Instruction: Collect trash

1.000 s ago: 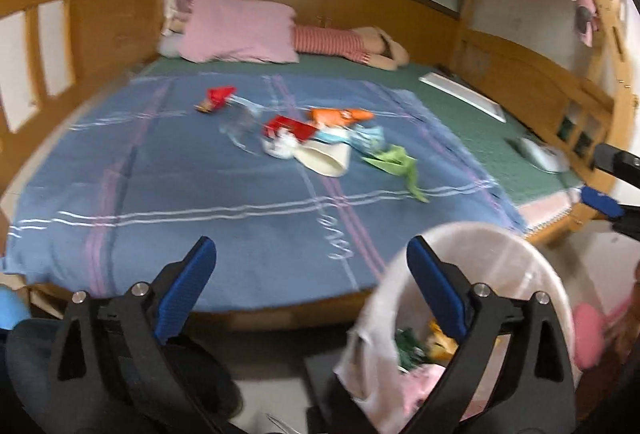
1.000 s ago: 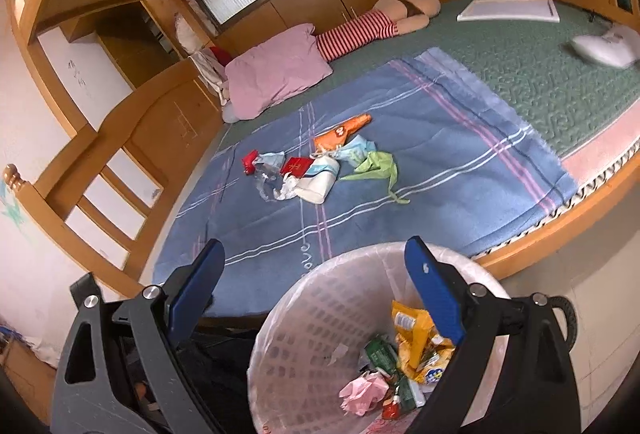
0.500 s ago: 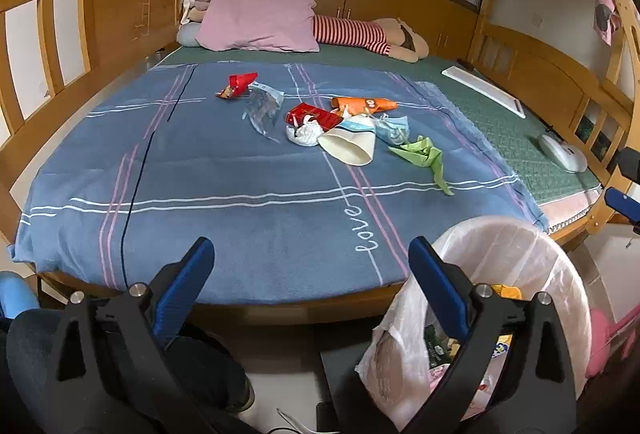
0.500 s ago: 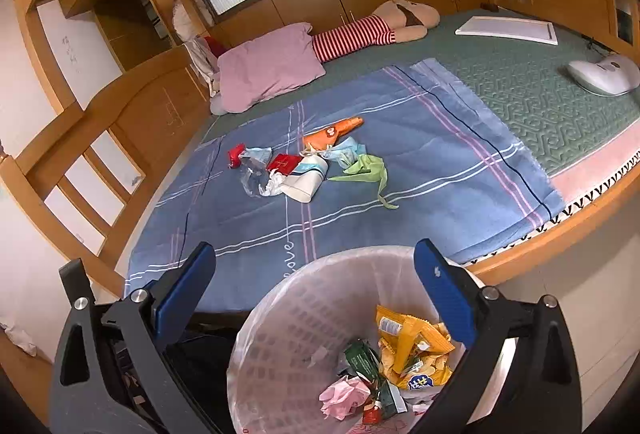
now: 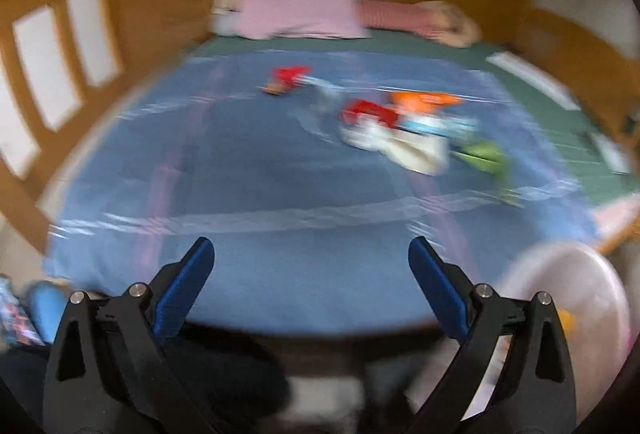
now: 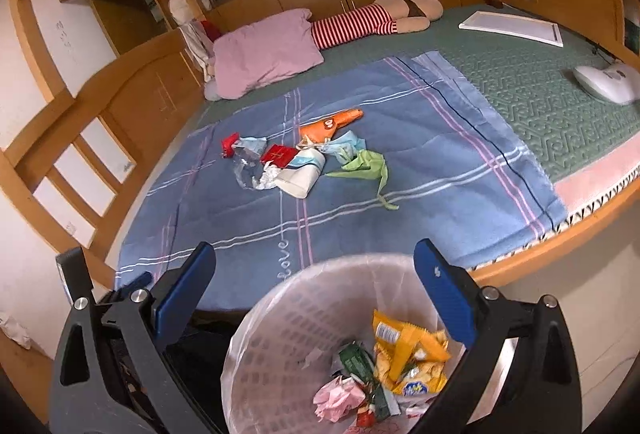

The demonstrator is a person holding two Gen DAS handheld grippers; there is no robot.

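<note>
**Both grippers empty, bin at my knees, trash pile waiting on the bed**

My right gripper (image 6: 314, 260) hangs over the bin (image 6: 280, 338), jaws spread wide with nothing between them; they have just been opening. That makes sense to me: wrappers already lie at the bottom, a yellow snack bag (image 6: 408, 354) and a pink crumple (image 6: 336, 396), so the bin sits close by the bed's edge as the drop point.

The rest of the trash is bunched mid-blanket (image 6: 400, 162), well away from me: orange pouch (image 6: 330, 122), green wrapper (image 6: 366, 166), white cup (image 6: 302, 176), red packet (image 6: 278, 155), clear plastic (image 6: 246, 170).

My left gripper (image 5: 310, 254) is spread too, and empty. Its view is smeared, but it tilts down over the near edge of the blanket, aimed toward that pile (image 5: 400, 130), with the bin at its right. I judge the next reach is mine on the left, and a long one.
</note>
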